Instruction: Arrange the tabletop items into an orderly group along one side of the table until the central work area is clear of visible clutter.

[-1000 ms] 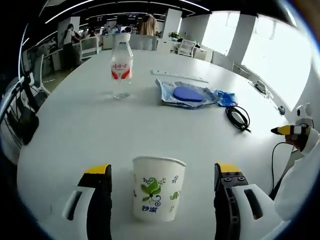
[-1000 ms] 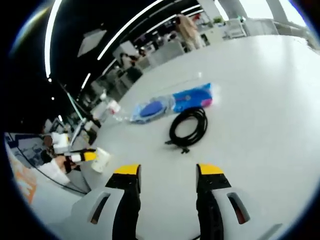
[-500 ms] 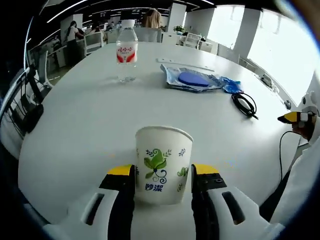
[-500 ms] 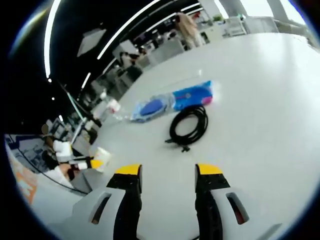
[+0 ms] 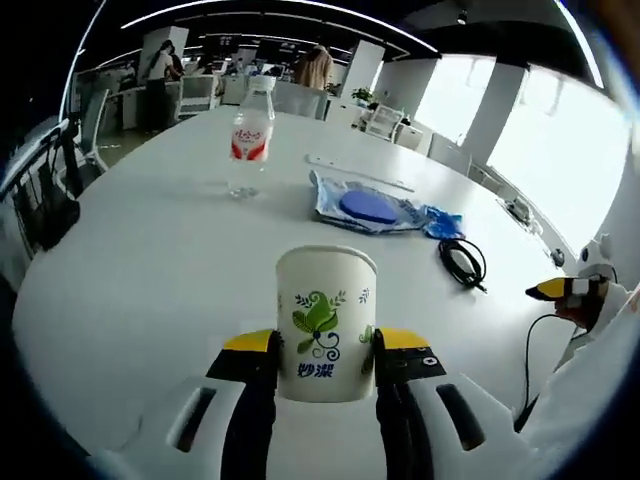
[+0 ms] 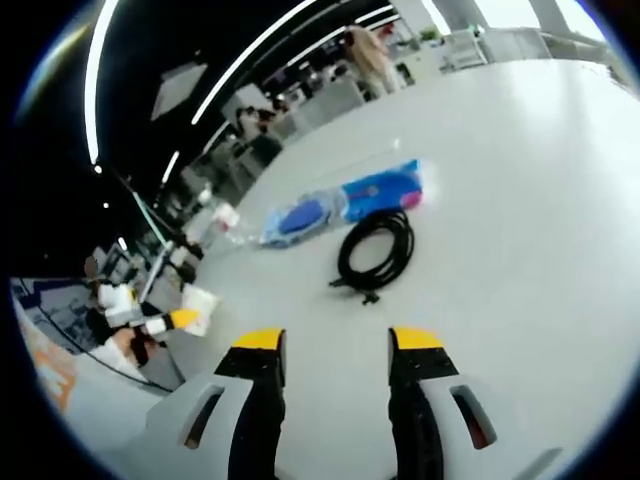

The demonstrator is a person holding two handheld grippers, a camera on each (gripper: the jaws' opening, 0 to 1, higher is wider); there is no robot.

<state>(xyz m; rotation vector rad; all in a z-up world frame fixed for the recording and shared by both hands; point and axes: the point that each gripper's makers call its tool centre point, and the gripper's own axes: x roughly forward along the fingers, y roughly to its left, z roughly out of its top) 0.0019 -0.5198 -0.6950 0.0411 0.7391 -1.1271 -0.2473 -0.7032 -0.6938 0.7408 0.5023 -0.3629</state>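
Note:
My left gripper is shut on a white paper cup with a green leaf print, held upright above the white table. Farther off stand a clear water bottle with a red label, a clear bag with a blue pad, a small blue packet and a coiled black cable. In the right gripper view my right gripper is open over bare table, short of the cable. Beyond it lie the bagged blue pad and the blue packet. The cup shows small at the left.
A thin white strip lies behind the bag. The other gripper's yellow tip and a white sleeve sit at the right edge. Office chairs, desks and people stand beyond the table's far rim.
My left gripper went from open around the cup to shut on it, and the cup now sits higher off the table. The right gripper stays open and has barely shifted.

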